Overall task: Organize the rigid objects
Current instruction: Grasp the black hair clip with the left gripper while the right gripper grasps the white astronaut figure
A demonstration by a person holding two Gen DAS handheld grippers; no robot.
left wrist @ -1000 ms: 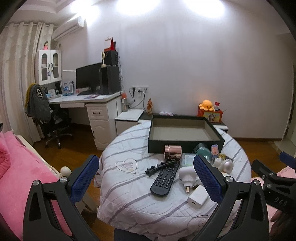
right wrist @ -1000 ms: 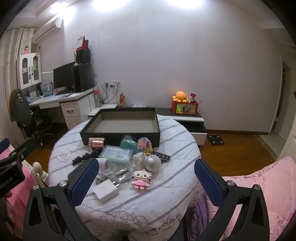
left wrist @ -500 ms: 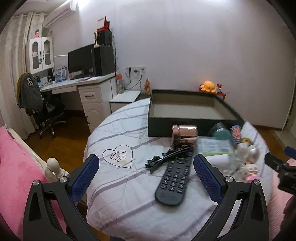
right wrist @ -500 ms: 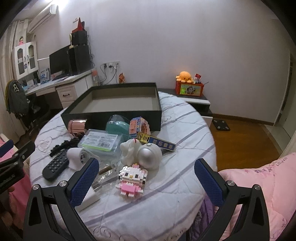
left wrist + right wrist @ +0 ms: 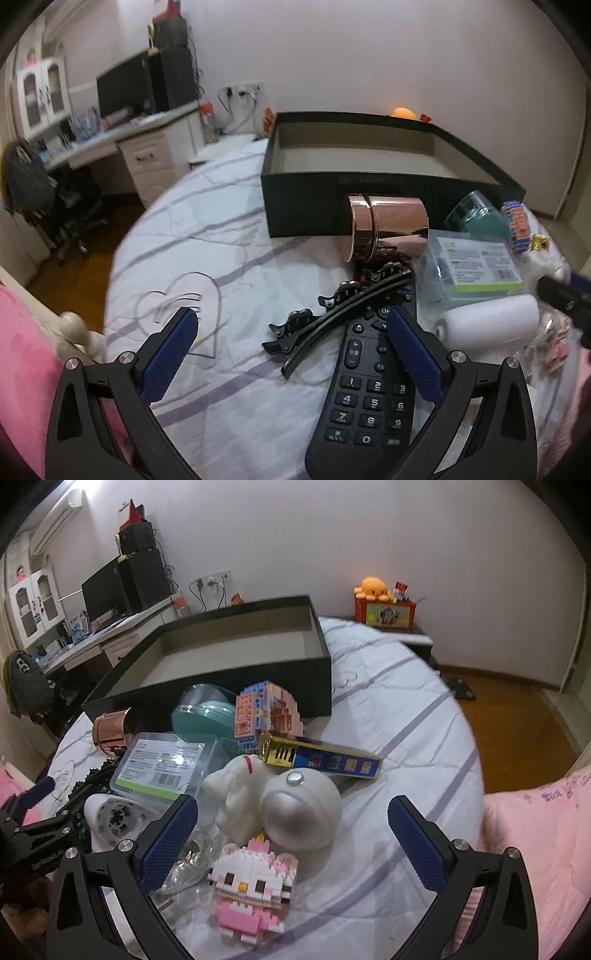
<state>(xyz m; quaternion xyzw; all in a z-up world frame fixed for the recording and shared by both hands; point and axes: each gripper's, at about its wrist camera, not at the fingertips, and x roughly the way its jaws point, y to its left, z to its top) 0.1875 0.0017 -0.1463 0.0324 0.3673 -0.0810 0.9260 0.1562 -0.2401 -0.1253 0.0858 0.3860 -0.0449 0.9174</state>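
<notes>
A dark open rectangular box (image 5: 391,173) sat empty at the back of the round striped-cloth surface (image 5: 229,236), with a copper-coloured tin (image 5: 384,227) lying against its front wall. Black hair clips (image 5: 332,317) overlapped the black remote control (image 5: 369,391) beneath the wide-open, empty left hand-held gripper (image 5: 291,354). The right hand-held gripper (image 5: 291,834), equally spread and empty, hung over a pink-and-white brick-built kitten figure (image 5: 251,882), beside a silver-white dome (image 5: 299,812).
</notes>
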